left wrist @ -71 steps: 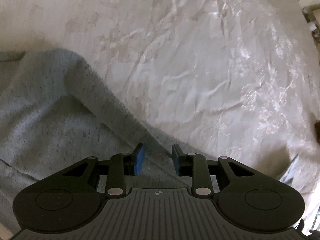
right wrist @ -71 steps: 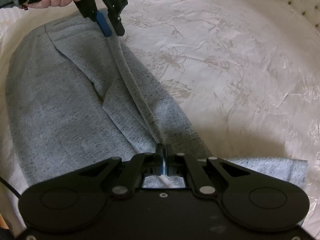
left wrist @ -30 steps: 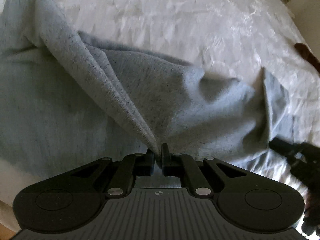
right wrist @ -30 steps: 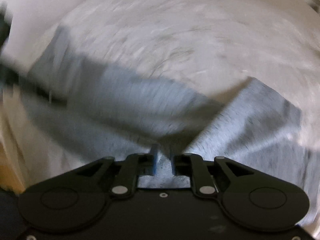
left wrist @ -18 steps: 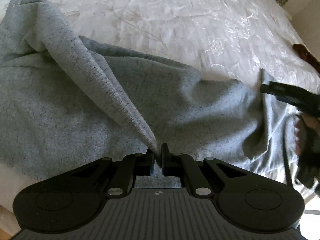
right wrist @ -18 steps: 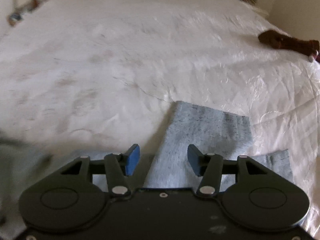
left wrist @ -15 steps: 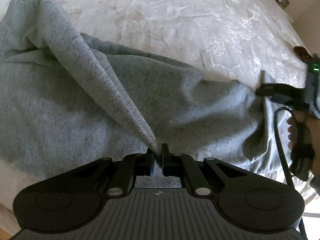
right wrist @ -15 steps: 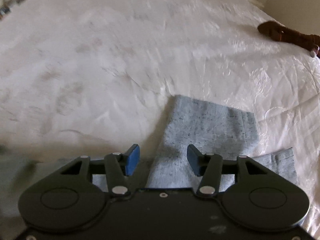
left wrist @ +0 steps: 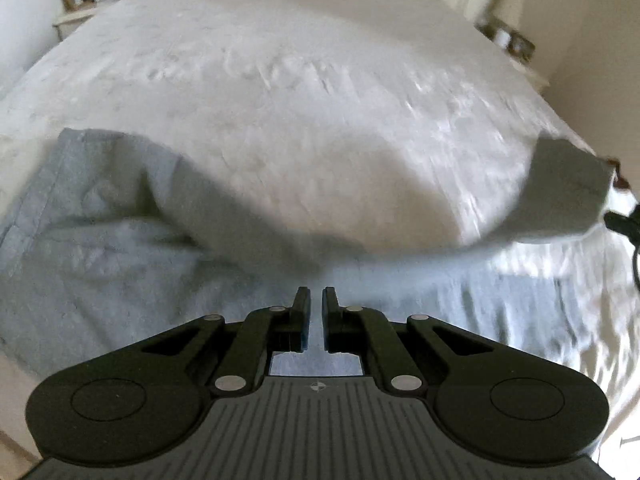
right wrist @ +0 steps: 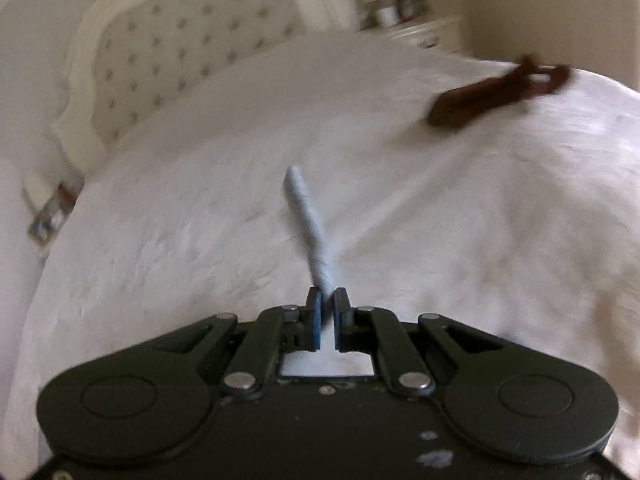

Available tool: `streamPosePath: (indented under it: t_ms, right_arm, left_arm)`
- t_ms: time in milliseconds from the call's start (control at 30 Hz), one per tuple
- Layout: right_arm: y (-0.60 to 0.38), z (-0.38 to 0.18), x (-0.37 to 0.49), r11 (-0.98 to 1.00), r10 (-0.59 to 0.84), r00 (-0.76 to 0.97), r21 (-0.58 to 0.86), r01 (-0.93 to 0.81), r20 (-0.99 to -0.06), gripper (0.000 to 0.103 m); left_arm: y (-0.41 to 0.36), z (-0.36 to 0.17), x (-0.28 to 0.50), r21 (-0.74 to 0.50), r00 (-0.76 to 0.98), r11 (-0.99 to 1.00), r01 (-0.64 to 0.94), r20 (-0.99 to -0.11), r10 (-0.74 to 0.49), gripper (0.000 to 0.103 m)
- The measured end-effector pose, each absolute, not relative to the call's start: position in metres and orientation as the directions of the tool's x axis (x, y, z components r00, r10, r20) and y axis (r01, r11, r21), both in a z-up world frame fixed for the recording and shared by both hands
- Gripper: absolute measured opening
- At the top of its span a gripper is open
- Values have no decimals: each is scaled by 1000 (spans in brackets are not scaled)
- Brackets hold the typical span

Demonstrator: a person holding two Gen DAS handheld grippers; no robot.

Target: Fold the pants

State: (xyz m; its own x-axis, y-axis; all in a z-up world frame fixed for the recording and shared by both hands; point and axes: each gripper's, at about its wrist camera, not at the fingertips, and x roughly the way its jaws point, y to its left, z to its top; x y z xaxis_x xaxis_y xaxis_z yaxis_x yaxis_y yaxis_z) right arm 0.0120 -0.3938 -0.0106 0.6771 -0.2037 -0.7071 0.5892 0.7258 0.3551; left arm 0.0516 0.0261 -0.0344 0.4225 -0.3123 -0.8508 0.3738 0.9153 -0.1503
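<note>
Left wrist view: grey knit pants point(left wrist: 100, 264), soft and blurred, are lying across the white embossed bed point(left wrist: 300, 92), one stretch rising toward the right edge. The left gripper point(left wrist: 316, 300) is holding its jaws nearly together, apparently pinching a fold of the fabric.

Right wrist view: the right gripper point(right wrist: 327, 300) is clamping a narrow twisted strip of the pants point(right wrist: 310, 228). A brown item point(right wrist: 492, 94) is lying on the bed point(right wrist: 200, 200); a tufted headboard point(right wrist: 176, 44) is standing behind.

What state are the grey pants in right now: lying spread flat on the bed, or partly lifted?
Partly lifted. The grey pants arch above the bedspread, casting a shadow; the right gripper pinches a fabric strip.
</note>
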Motion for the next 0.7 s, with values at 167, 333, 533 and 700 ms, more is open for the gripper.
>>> streamPosePath:
  t_ms: [167,333,533,700]
  right_arm:
    - [-411,-80,-59,576,-227,483,284,767,-845,5]
    - [-404,-119,-87,529,-162,453,310,790,-877,17]
    - [-399,-112,-52,607,-170,600,396,689,-782,79]
    - [-414,-134,5,588,-105,584,423,689,-805,80]
  left_arm:
    - [11,-95,33,-125,248,916,380,-941,-231,6]
    - [6,-103,16,-109,217,916,386,-954,-205,6]
    - [-11,-95,25,-58,271,922,382,-947,-172,6]
    - [-14,-90,30,-39,311,934,356,-937,-157,7]
